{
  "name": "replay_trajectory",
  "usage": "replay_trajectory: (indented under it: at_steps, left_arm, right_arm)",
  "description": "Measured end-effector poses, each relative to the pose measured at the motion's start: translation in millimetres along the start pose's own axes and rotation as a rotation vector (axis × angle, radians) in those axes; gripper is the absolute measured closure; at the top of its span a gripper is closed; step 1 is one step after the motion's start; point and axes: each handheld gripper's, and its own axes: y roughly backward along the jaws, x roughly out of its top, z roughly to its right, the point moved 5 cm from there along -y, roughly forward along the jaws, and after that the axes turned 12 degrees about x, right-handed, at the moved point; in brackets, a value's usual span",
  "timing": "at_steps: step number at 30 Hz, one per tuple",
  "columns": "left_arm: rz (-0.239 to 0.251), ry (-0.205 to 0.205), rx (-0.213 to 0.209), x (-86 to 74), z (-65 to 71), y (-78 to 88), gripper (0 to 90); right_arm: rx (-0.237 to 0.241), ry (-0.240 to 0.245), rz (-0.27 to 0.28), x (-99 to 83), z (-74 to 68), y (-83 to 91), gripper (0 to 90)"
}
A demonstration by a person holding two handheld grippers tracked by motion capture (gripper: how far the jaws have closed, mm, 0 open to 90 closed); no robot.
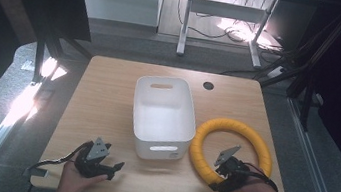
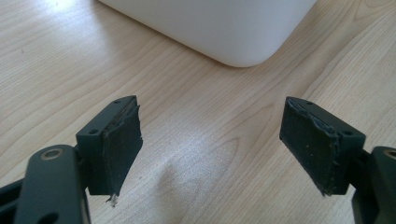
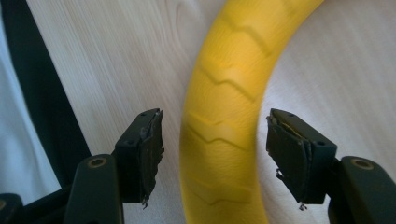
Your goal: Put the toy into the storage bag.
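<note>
A yellow ribbed ring [image 1: 235, 126] lies flat on the wooden table [image 1: 103, 91], to the right of a white plastic bin [image 1: 136, 96]. At the ring's near left part my right gripper [image 1: 220, 184] straddles it. In the right gripper view the ring [image 3: 224, 116] runs up between the jaws of the right gripper [image 3: 215, 156], with a gap on each side, so the gripper is open. My left gripper [image 1: 115, 168] rests in a hand near the table's front edge, left of the bin. In the left gripper view the left gripper [image 2: 210, 149] is open over bare wood, facing the bin's rounded corner [image 2: 224, 28].
The bin stands at the table's middle and looks empty. A dark round cable hole [image 1: 208, 85] sits at the back of the table. Bare wood lies left of the bin. Beyond the table stand metal desk legs [image 1: 185, 22] and floor cables.
</note>
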Motion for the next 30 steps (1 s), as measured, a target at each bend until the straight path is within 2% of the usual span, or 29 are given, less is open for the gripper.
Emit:
replay_trajectory:
  at_steps: [10, 13, 16, 17, 18, 22, 25, 30]
  left_arm:
    - [-0.006, -0.002, -0.015, 1.1, 0.1, -5.1, 20.8]
    - [-0.008, -0.003, -0.016, 1.2, 0.1, -6.1, 20.9]
    - [-0.008, 0.002, -0.021, 1.5, 0.8, -7.8, 20.9]
    - [-0.009, 0.001, -0.022, 1.5, 1.0, -8.1, 20.9]
    - [-0.01, 0.001, -0.024, 1.4, 1.2, -8.3, 20.9]
    - [-0.008, 0.001, -0.023, 1.4, 1.3, -8.5, 20.9]
    - [-0.007, 0.0, -0.019, 1.5, 0.7, -8.2, 20.8]
    - [-0.013, 0.0, -0.021, 1.1, 1.6, -10.3, 20.8]
  right_arm:
    - [-0.049, 0.024, -0.118, -5.3, 0.6, -14.4, 39.2]
    - [-0.047, 0.024, -0.126, -6.7, 2.3, -16.5, 38.9]
    - [-0.045, 0.015, -0.122, -6.6, 4.0, -15.5, 43.6]
    - [-0.044, 0.024, -0.124, -6.2, 4.6, -14.8, 47.6]
    - [-0.027, 0.028, -0.125, -5.5, 4.0, -14.5, 49.7]
    - [-0.01, 0.021, -0.151, -3.4, 5.0, -14.0, 50.7]
    - [0.019, 0.013, -0.102, -5.7, 6.8, -11.3, 51.0]
    - [0.072, -0.008, 0.054, -5.8, 6.2, 8.6, 51.0]
